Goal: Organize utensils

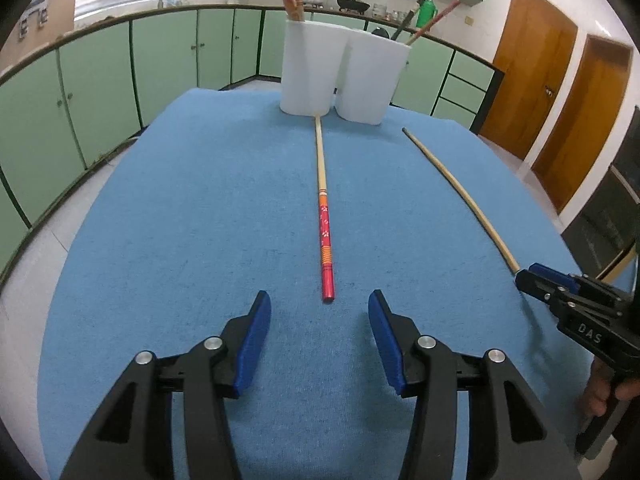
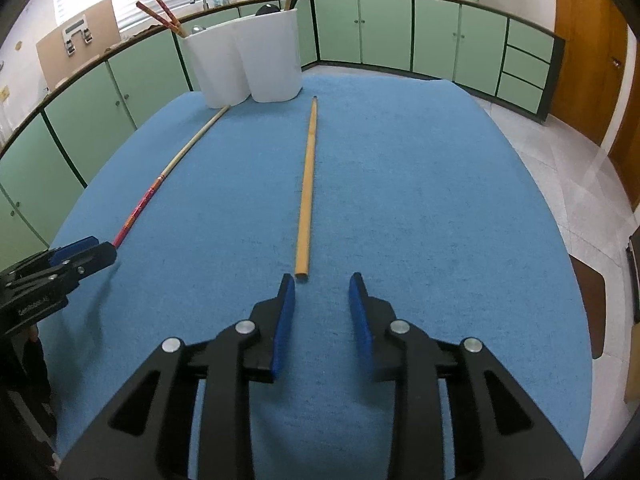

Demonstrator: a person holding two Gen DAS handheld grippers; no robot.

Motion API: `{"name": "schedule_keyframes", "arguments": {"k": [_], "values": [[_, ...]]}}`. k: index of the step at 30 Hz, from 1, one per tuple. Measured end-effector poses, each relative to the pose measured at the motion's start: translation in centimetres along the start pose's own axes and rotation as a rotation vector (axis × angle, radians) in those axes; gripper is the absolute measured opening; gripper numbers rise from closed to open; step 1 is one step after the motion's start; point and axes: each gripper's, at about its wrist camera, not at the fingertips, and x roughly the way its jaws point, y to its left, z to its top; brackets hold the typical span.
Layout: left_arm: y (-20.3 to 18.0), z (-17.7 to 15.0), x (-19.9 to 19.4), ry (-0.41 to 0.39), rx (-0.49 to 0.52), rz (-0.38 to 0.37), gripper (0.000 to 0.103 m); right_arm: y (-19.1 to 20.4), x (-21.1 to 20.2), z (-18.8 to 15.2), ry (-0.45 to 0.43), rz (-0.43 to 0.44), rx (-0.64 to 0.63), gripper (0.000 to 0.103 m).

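2 chopsticks lie flat on the desk [image 1: 160, 200], which has a blue cloth over it. The red chopstick [image 1: 324, 240] has a red and orange handle and a pale tip. Its tip touches, or nearly touches, the bottom of the white holder [image 1: 308, 68] at the far end of the desk. The plain chopstick [image 2: 307, 196] is all yellow wood and lies apart from the red one, with its thin end pointing toward the holder too. The holder has 2 cups joined side by side, and some chopsticks and dark tools already stand in them.

The left gripper [image 1: 318, 304] sits just behind the thick end of the red chopstick. Its fingers are wide apart and hold nothing. The right gripper [image 2: 322, 286] sits just behind the thick end of the plain chopstick. Its fingers are apart too, a bit less wide, and hold nothing.

This looks like the reaching step, with each gripper lined up on 1 chopstick and neither picked up yet. Next, I think each gripper should go forward and down so the thick end sits between the fingers, then squeeze. The sticks are thin and lie flat on soft cloth, so the fingers need to get very low. The plain chopstick sits closer to the right gripper's left finger, so a small slide to the left may help.
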Motion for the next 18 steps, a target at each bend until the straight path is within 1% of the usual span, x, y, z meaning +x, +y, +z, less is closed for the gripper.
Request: {"name": "schedule_keyframes", "arguments": {"k": [4, 7, 9, 14, 17, 18], "values": [[-0.7, 0.4, 0.6, 0.011, 0.034, 0.018, 0.050, 0.4, 0.2, 0.1, 0.003, 0.012, -0.019, 0.029], [-0.8, 0.7, 0.8, 0.012, 0.038, 0.019, 0.048, 0.5, 0.3, 0.2, 0.004, 0.016, -0.023, 0.028], [-0.8, 0.9, 1.0, 0.013, 0.037, 0.018, 0.045, 0.4, 0.4, 0.3, 0.004, 0.019, -0.019, 0.027], [-0.8, 0.9, 1.1, 0.013, 0.039, 0.015, 0.044, 0.6, 0.6, 0.4, 0.003, 0.025, -0.029, 0.027], [-0.9, 1.1, 1.3, 0.014, 0.039, 0.014, 0.044, 0.6, 0.7, 0.6, 0.003, 0.022, -0.026, 0.024], [-0.9, 1.2, 1.3, 0.014, 0.040, 0.017, 0.040, 0.5, 0.8, 0.7, 0.003, 0.021, -0.025, 0.023]]}}
